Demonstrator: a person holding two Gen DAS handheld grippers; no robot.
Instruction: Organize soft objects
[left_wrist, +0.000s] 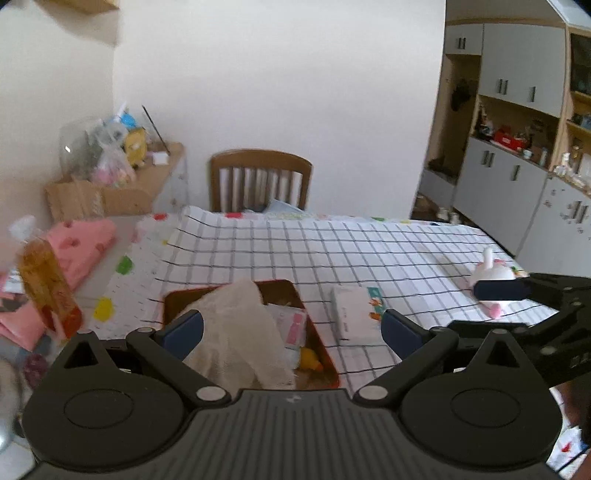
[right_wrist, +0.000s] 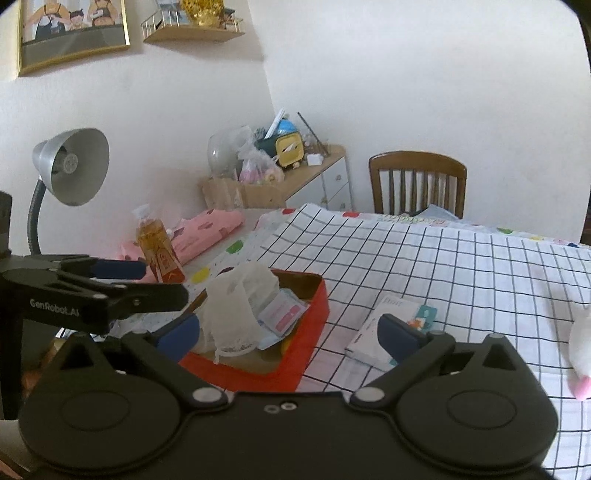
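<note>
A red-walled box (right_wrist: 308, 332) on the checked tablecloth holds a crumpled white cloth (left_wrist: 236, 325) (right_wrist: 236, 306), pastel packets and a yellow duck (left_wrist: 310, 360). My left gripper (left_wrist: 291, 325) stands open just short of the box, with nothing pressed between its fingers. My right gripper (right_wrist: 288, 328) is open too, near the box's right front corner. A white plush toy (left_wrist: 491, 275) (right_wrist: 581, 339) with pink feet lies on the cloth to the right. A folded pink fabric (left_wrist: 85, 243) (right_wrist: 207, 229) lies at the far left.
A flat white packet (left_wrist: 351, 314) (right_wrist: 384, 325) lies right of the box. An amber bottle (left_wrist: 44, 284) (right_wrist: 159, 251) and a desk lamp (right_wrist: 70, 166) stand left. A wooden chair (left_wrist: 258, 177) is at the table's far side, cabinets (left_wrist: 517, 155) at the right.
</note>
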